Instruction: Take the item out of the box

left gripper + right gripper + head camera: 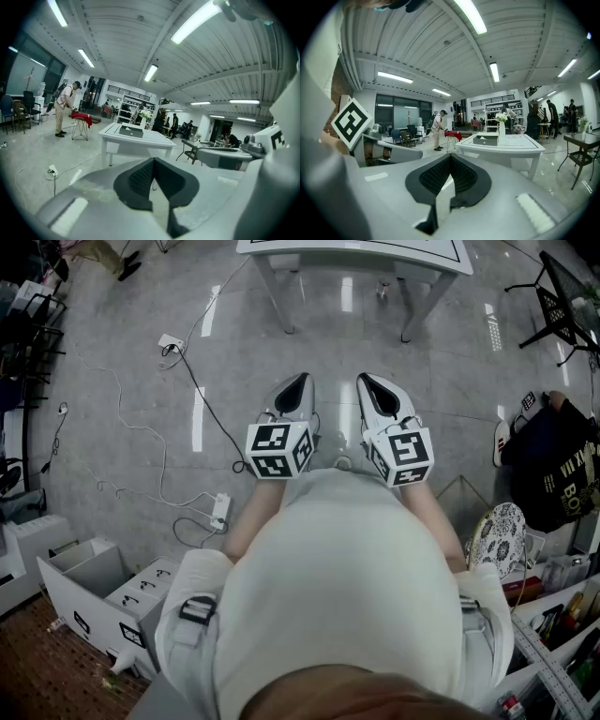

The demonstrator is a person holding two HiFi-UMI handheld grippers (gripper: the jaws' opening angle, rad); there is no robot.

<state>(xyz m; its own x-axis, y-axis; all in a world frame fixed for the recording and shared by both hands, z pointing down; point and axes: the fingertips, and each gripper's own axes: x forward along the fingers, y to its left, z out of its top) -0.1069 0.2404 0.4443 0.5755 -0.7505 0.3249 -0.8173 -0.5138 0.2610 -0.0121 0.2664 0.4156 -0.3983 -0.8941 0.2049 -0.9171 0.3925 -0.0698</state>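
Note:
A grey box (131,132) lies on a white table (140,140) some way ahead across the floor; the right gripper view shows the box (486,139) beside a vase of white flowers (501,125). In the head view only the table's near edge (356,254) shows at the top. I hold both grippers side by side in front of my body, pointing at the table. The left gripper (296,382) (153,161) is shut with nothing between its pads. The right gripper (368,382) (450,158) is shut and empty too.
Cables and power strips (169,343) (220,510) trail over the grey floor to my left. White cartons (103,592) stand at the lower left, a black bag (553,465) and a black folding table (572,296) at the right. A person (63,112) stands by a red-draped stand (80,117).

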